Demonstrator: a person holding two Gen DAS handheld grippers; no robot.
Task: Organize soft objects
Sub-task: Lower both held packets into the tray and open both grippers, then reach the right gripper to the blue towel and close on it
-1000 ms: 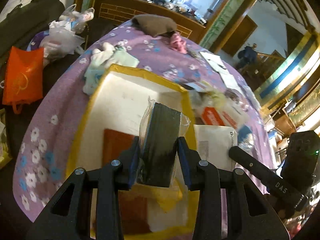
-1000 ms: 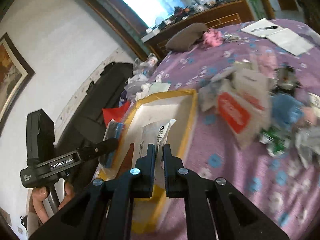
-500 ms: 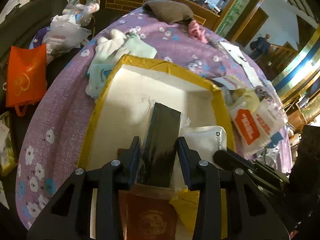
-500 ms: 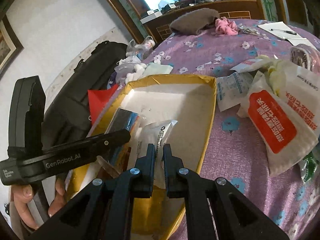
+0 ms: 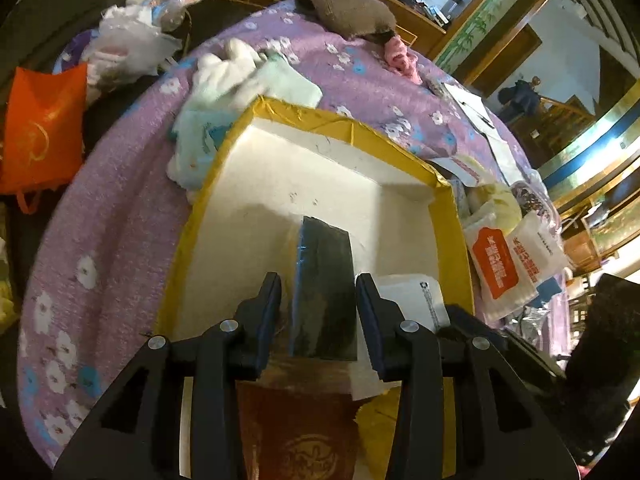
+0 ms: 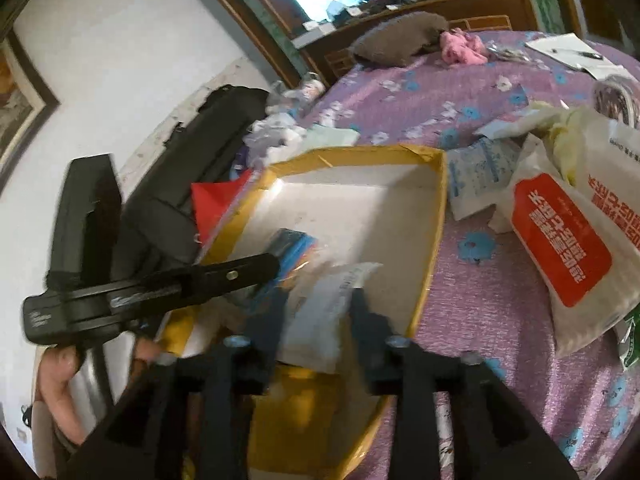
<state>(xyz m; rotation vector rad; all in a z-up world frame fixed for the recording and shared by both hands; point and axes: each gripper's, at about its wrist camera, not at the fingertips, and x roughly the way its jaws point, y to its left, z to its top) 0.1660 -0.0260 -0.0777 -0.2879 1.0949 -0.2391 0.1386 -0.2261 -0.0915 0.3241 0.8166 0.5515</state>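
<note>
A yellow-rimmed box with a white inside lies on the purple flowered cloth. My left gripper is open over the box; a dark flat packet in clear wrap lies between its fingers, with gaps on both sides. My right gripper is open too, above a white plastic pouch lying in the box. A brown-red cloth and a yellow piece lie in the near end. The dark packet's blue edge shows beside the left gripper.
White and orange pouches and other packets lie right of the box. Pale cloths lie at its far left corner. A brown cushion and pink cloth lie farther back. An orange bag hangs off the left.
Both grippers have opened. The dark packet and the white pouch, held before, now lie in the box. Both grippers have come lower over the box.
</note>
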